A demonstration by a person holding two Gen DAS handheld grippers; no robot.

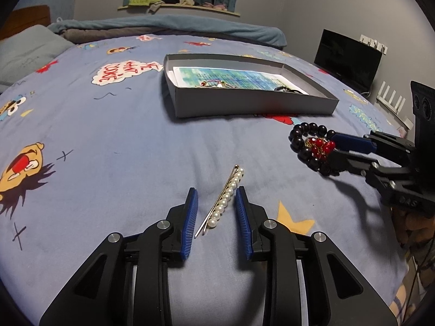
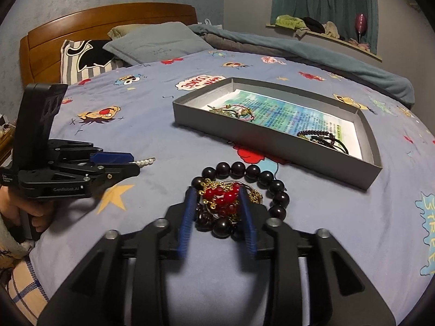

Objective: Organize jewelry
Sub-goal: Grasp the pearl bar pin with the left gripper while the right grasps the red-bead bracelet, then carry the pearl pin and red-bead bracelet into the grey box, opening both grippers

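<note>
Jewelry spread over a blue cartoon-print bed sheet [image 1: 136,141], some of it already in a shallow grey box [image 1: 244,103].

Left claw [image 1: 216,210] held low over the sheet, fingers spread wide, reaching forward toward the box. Between the blue pads, touching neither: a pearl hair pin [image 1: 225,201], lying flat on the sheet. Long axis running from near-left to far-right, wire end nearest the camera, last pearl pointing toward the box. From the right wrist view, only the pearl tip [image 2: 145,161] showing past the left claw [image 2: 133,161], with the hand [image 2: 32,212] gripping the handle below.

Right claw [image 2: 217,203] also low and level, coming in from the right, fingers partly closed around a red bead cluster [image 2: 223,197] with gold chain. Whether the pads actually pinch it: cannot tell. Around the cluster, a dark bead bracelet [image 2: 274,187] in a loop on the sheet, part of it under the claw. Same bundle in the left wrist view at the tip of the right claw [image 1: 333,144]: red cluster [image 1: 320,146] inside the dark bead ring [image 1: 301,135].

Beyond both claws, the box, open-topped, lined with a blue-green printed sheet [image 2: 285,111]. Inside: a thin pink-and-green bracelet [image 2: 233,111] at one end, dark cords and beads [image 2: 323,138] at the other. Farther back: pillows [image 2: 155,43], a wooden headboard [image 2: 108,19], a folded blanket [image 1: 168,27], a dark monitor [image 1: 348,57] by the wall.
</note>
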